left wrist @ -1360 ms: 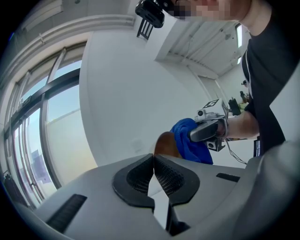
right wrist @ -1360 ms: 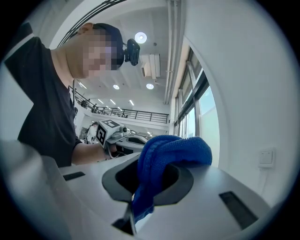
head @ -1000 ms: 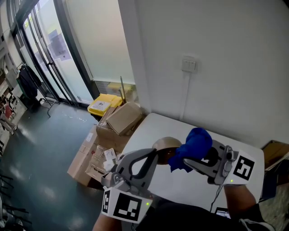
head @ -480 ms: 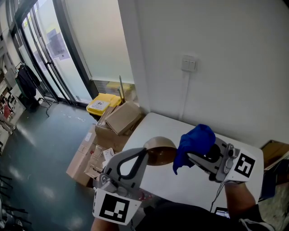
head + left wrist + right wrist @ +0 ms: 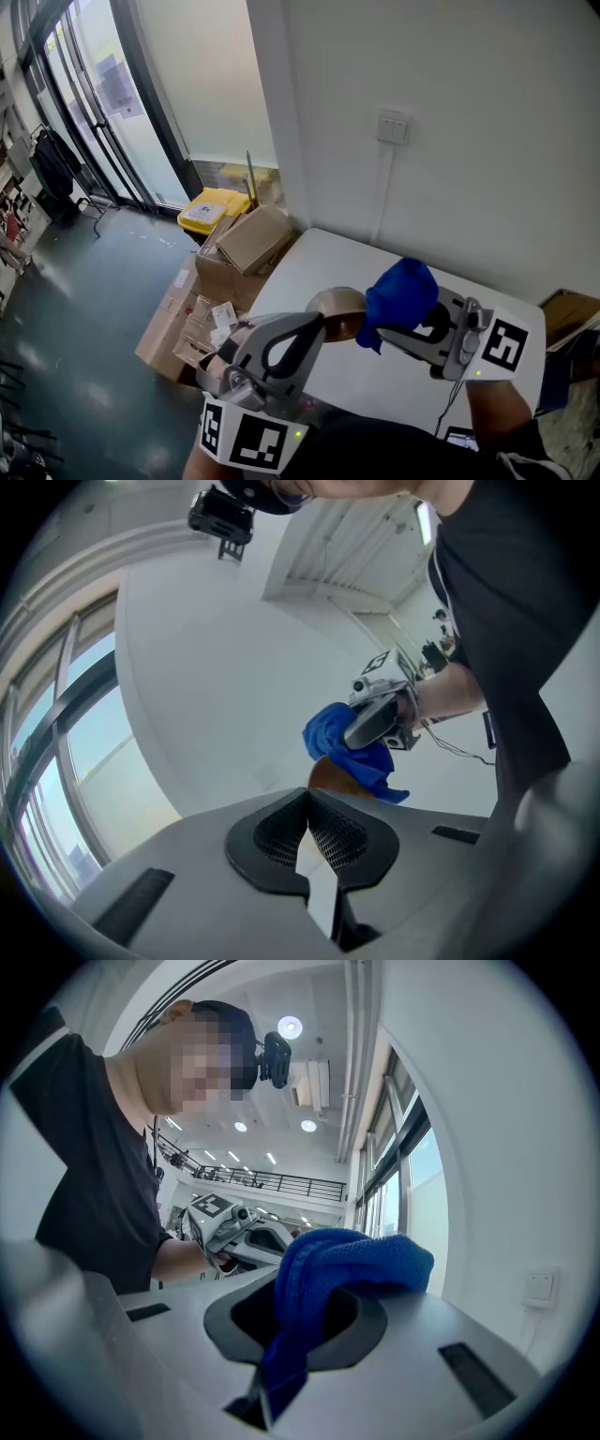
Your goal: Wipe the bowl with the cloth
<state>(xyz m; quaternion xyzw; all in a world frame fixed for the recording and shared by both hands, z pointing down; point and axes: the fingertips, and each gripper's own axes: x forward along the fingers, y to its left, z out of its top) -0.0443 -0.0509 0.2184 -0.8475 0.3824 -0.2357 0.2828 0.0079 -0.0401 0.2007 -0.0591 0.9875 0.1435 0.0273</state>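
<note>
Seen from the head, the left gripper (image 5: 323,320), jaws closed, held a round brown bowl (image 5: 339,307) by its rim over a white table (image 5: 305,264), a blue knitted cloth (image 5: 401,292) against it. Only the right gripper (image 5: 268,1399) view showed that gripper's jaws clamping the cloth.

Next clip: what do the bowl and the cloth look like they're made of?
Bowl: probably wood or bamboo. It is tan outside and darker brown inside, with a matte surface and no glare; brown plastic is also possible. Cloth: soft blue textile, likely microfibre or terry, judging by the ribbed knit texture and the limp folds it hangs in.
</note>
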